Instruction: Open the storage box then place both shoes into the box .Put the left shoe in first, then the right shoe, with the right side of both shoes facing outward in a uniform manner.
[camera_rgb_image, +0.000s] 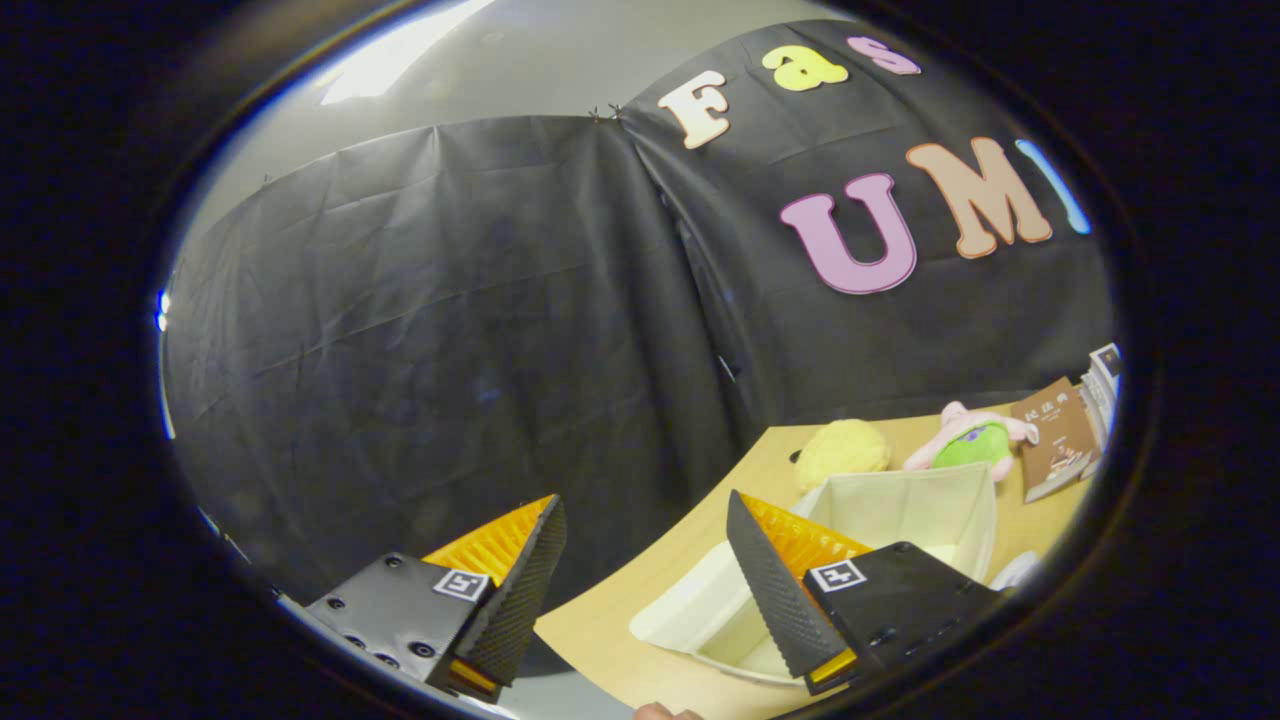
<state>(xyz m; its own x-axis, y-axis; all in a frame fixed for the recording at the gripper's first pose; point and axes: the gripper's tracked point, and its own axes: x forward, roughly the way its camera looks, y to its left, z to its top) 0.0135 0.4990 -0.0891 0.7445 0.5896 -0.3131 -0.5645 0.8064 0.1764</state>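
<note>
- Jaws released, gripper (640, 590) holding nothing, raised over table (640, 600) edge.
- Box (900, 520) just beyond right finger, already open, seemingly ready for shoes.
- Yellow plush (842, 452), green toy (975, 440), books (1060, 445) behind box, likely set clear of work.

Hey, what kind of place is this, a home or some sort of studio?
Likely a staged recording booth, not a home: black cloth wall behind a wooden table with an open storage box and plush toys. The gripper fingers are open, holding nothing.

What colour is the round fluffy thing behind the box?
The fluffy toy is yellow, seen in the gripper view, beyond the open fingers and the storage box.
</note>
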